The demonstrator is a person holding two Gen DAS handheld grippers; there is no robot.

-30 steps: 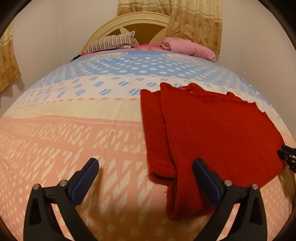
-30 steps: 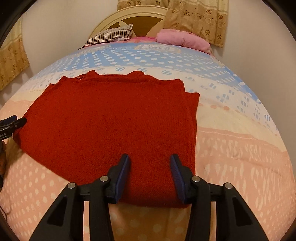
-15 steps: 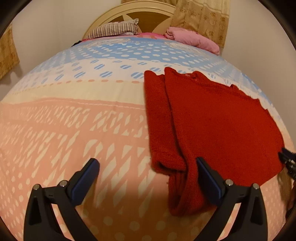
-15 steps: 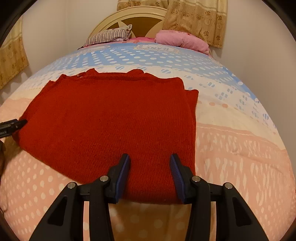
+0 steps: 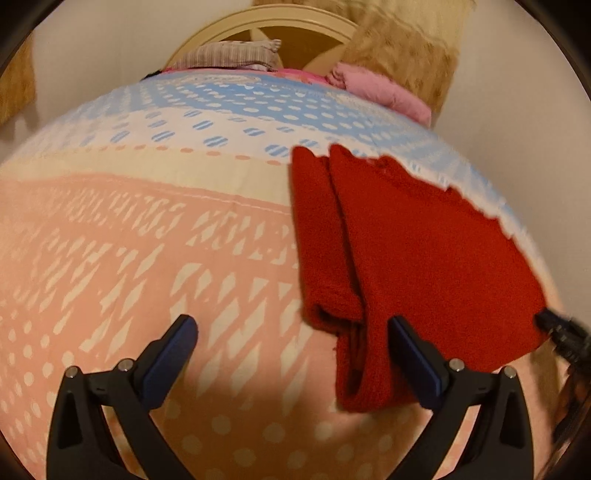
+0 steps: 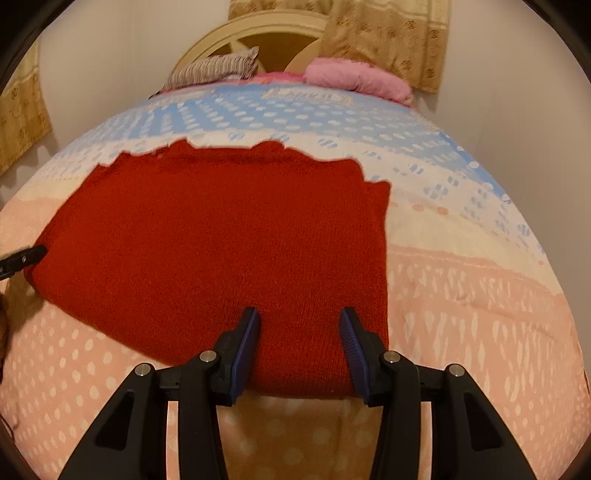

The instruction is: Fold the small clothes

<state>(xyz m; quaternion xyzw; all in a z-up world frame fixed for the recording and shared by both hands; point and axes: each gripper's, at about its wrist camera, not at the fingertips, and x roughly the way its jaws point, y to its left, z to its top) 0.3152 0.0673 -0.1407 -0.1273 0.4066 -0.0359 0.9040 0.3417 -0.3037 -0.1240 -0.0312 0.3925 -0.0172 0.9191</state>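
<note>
A red knitted garment (image 5: 424,251) lies flat on the bed, with a sleeve folded in along its left side and a doubled near left corner. My left gripper (image 5: 291,325) is open wide just before that corner, its right finger (image 5: 410,354) over the folded edge. My right gripper (image 6: 299,314) stands partly open over the garment's (image 6: 221,236) near edge at its right end; the fabric between the pads looks smooth and unpinched. The left gripper's tip (image 6: 26,256) shows at the garment's left edge in the right wrist view.
The bedspread (image 5: 147,258) is patterned in pink, cream and blue. At the head of the bed are a striped pillow (image 6: 218,70), a pink bundle (image 6: 354,77) and a curved headboard (image 6: 258,33). Walls and curtains close in behind.
My left gripper has moved toward the garment's near left corner and rolled somewhat, so the corner now sits against its right finger. The right gripper and the garment have not shifted.
</note>
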